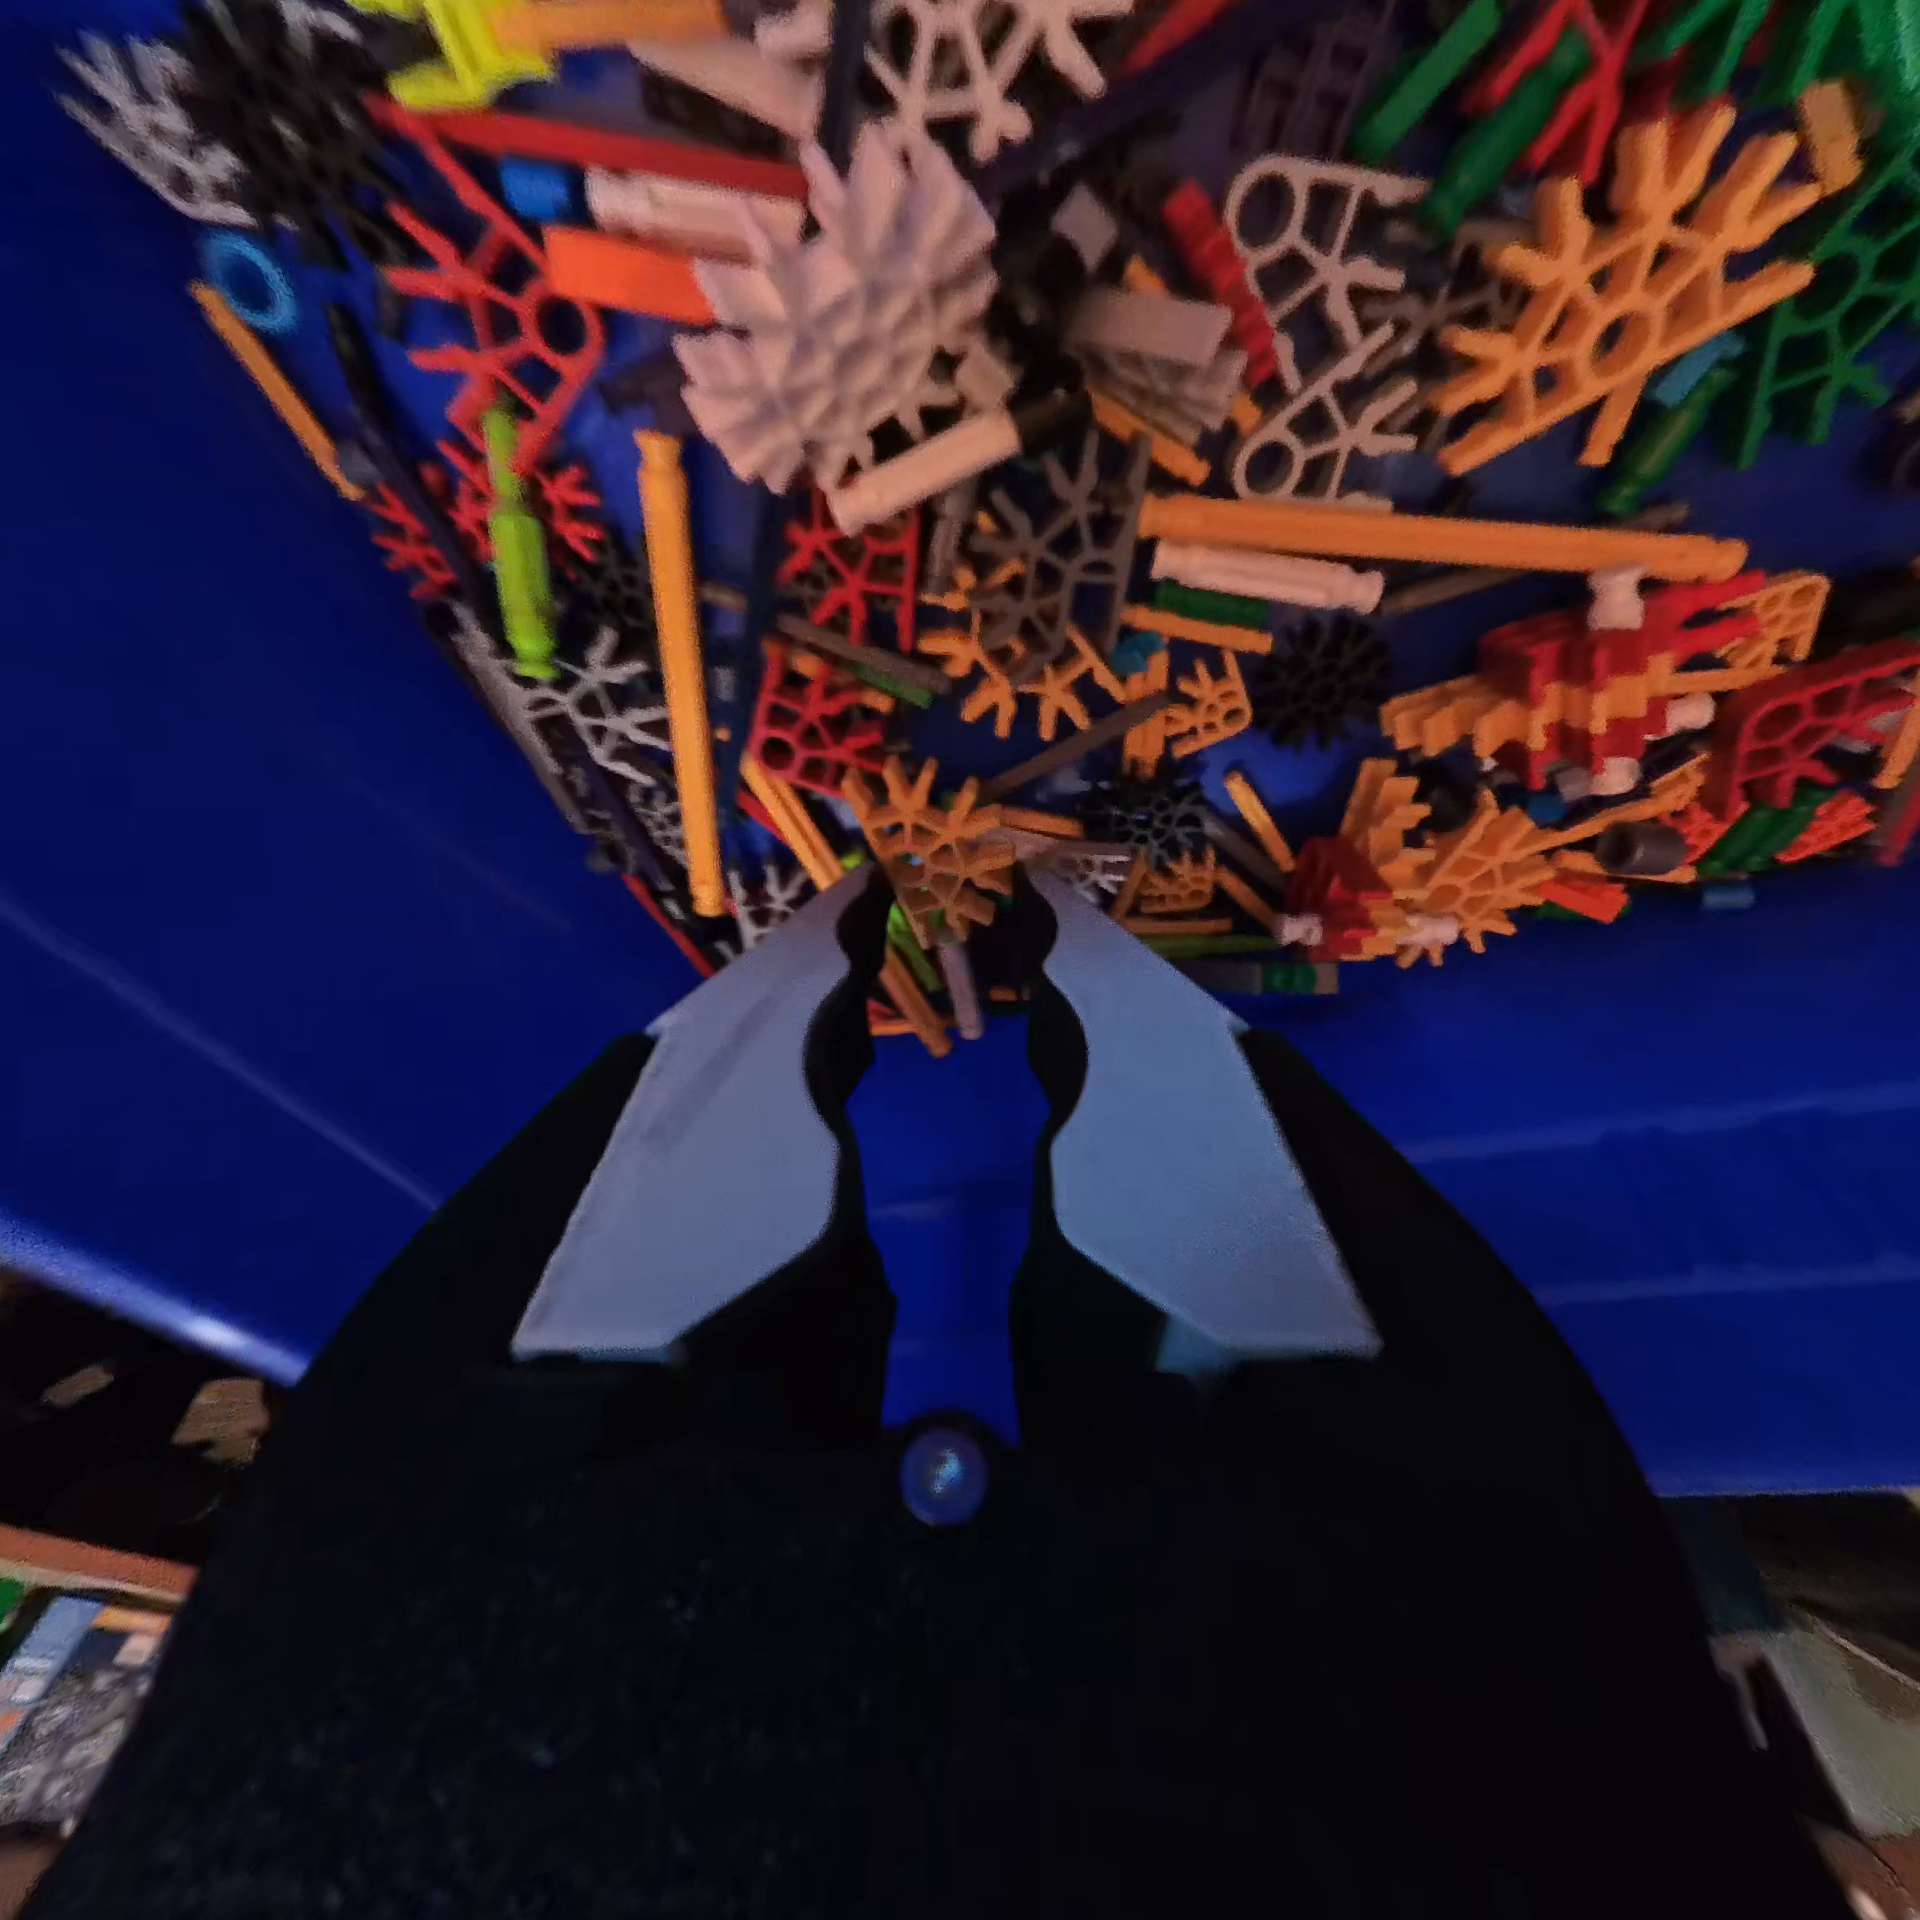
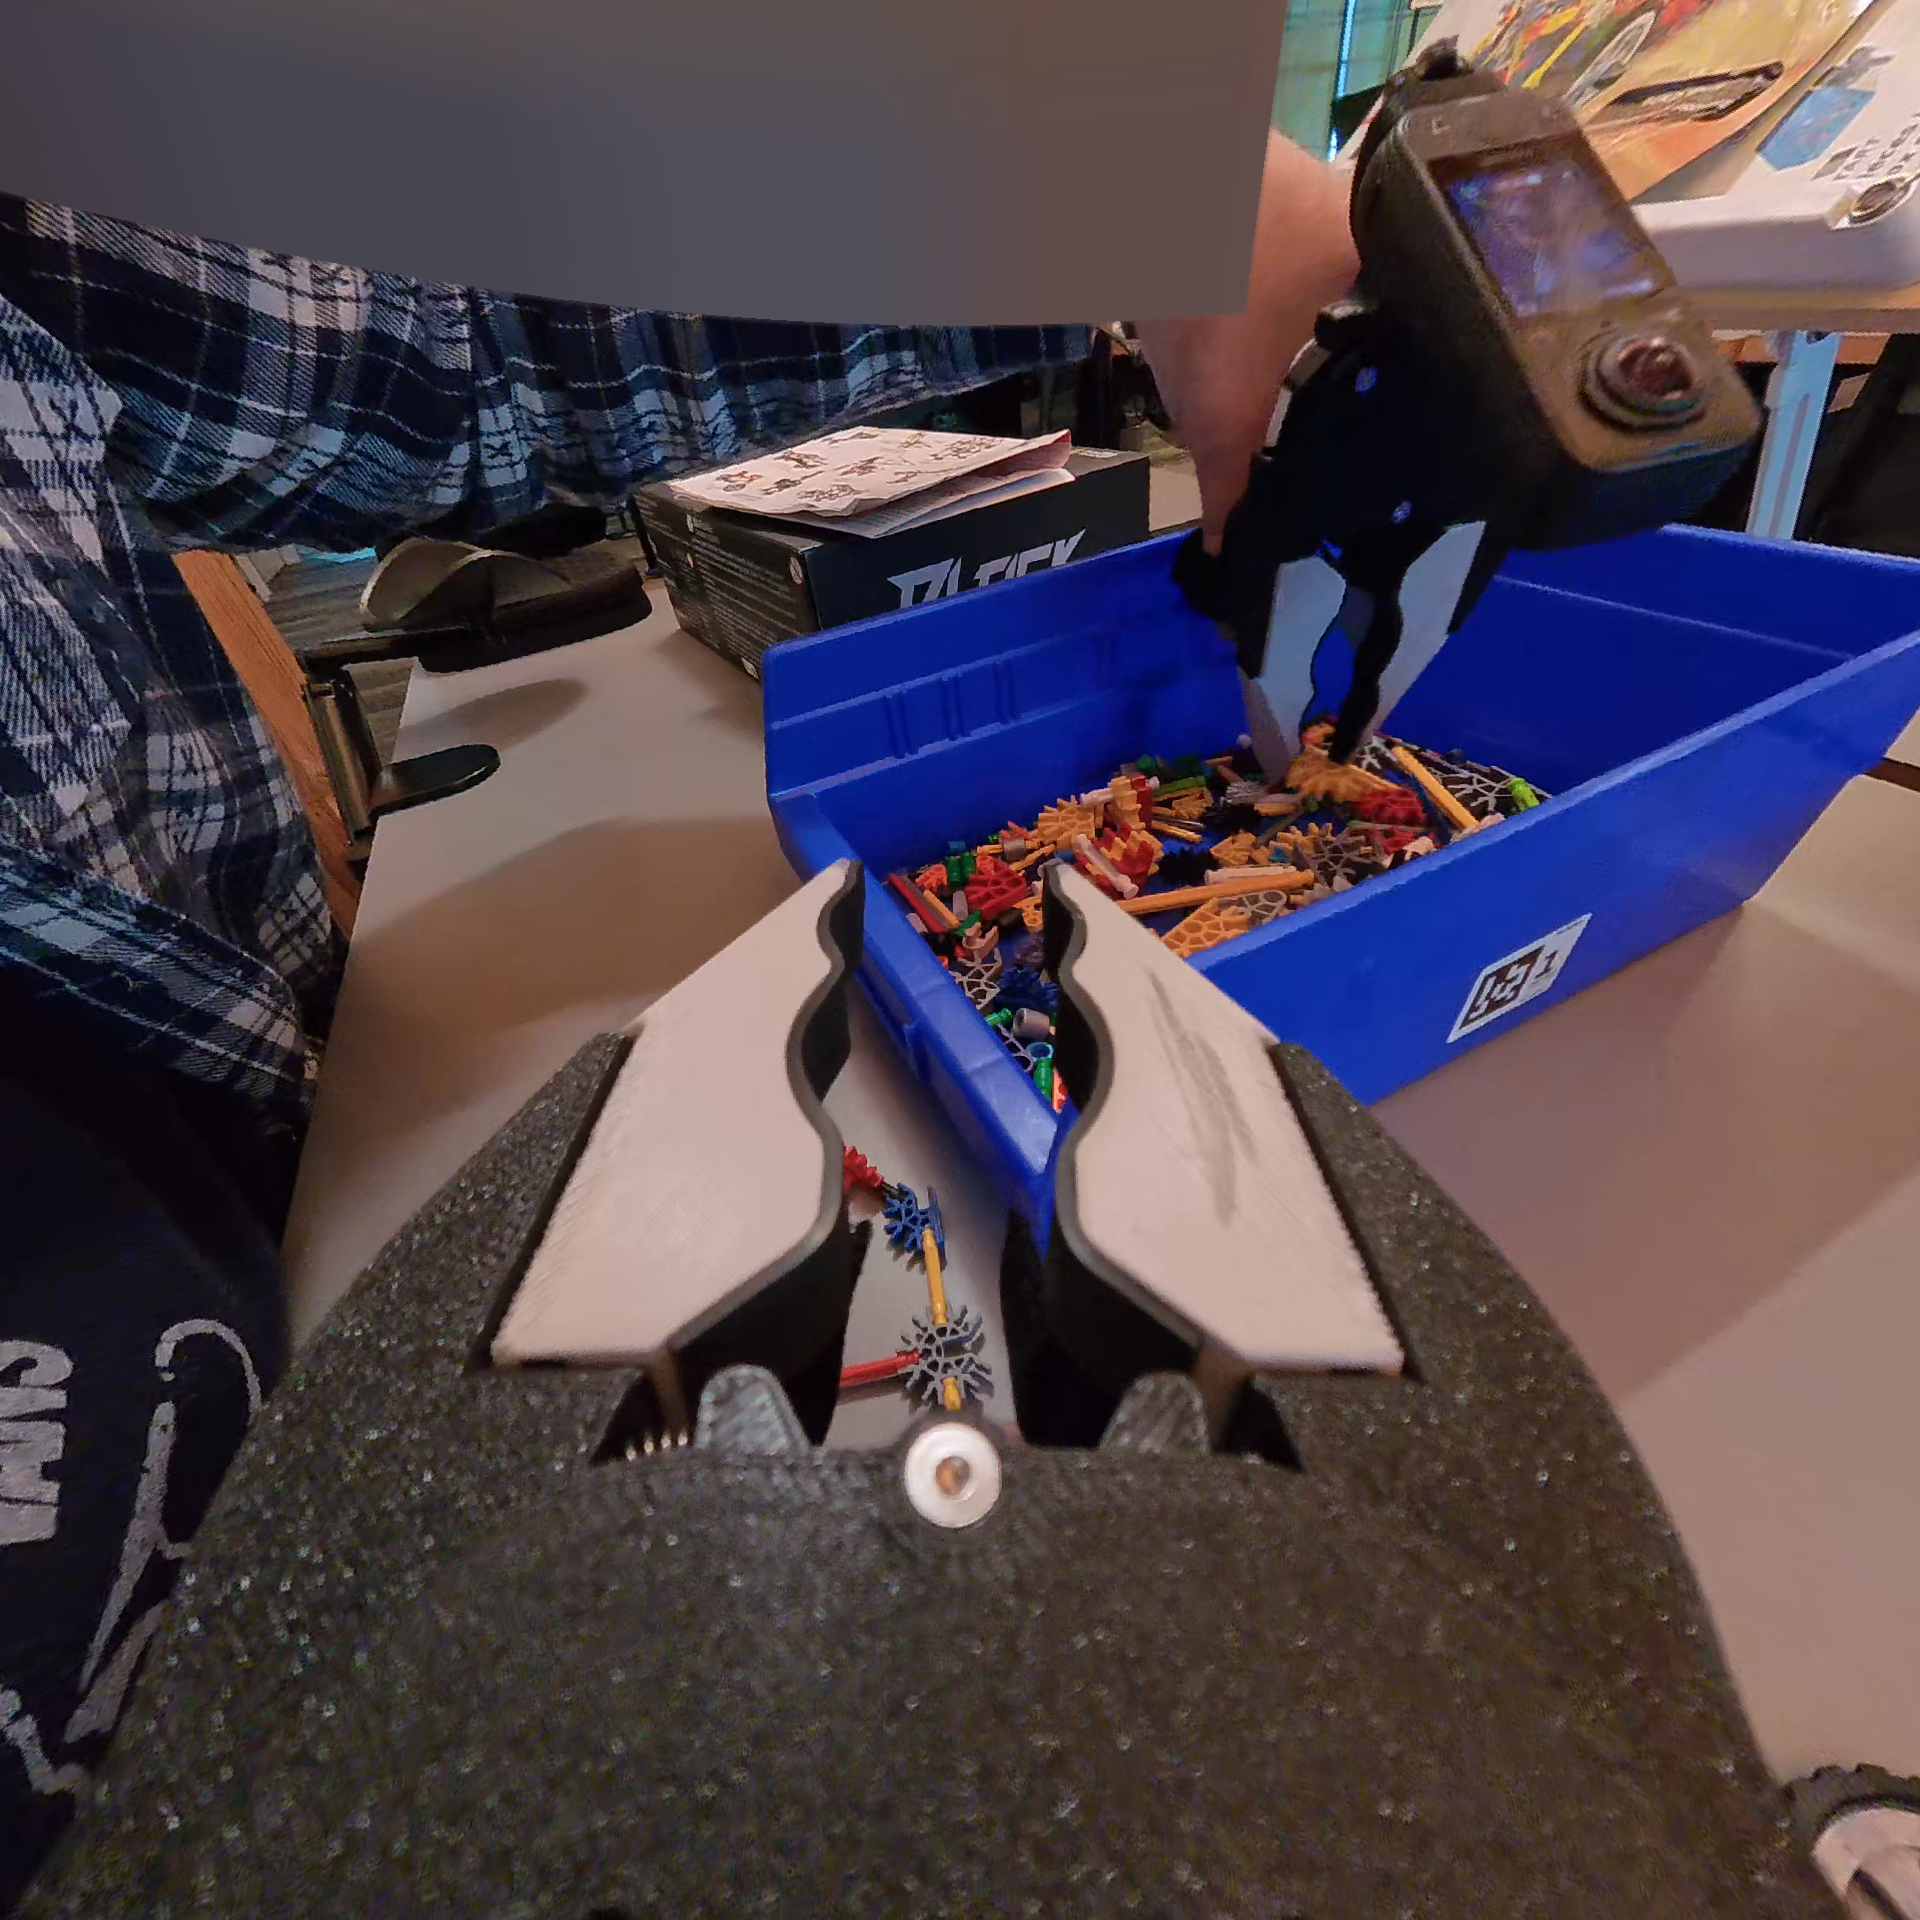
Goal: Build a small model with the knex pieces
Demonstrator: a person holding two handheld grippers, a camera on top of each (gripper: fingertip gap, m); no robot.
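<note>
Two tongs show: below the right gripper point(image 2: 951, 883), fingers parted and holding nothing, lies one small rod assembly point(image 2: 930, 1288); the left gripper point(image 1: 943, 883) reaches inside one blue bin point(image 2: 1340, 997), narrowly parted around an orange connector point(image 1: 930, 847).

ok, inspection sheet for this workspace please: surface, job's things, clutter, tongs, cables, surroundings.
Surface: grey table, mostly bare.
Job's things: blue bin of mixed construction-toy rods and connectors; small rod-and-connector assembly on the table outside the bin.
Clutter: black box with a printed sheet on top.
Tongs: left tongs inside the bin, slightly parted around an orange connector; right tongs open, empty, above the assembly.
Cables: nothing seen.
Surroundings: person in plaid; chair armrest.
</note>
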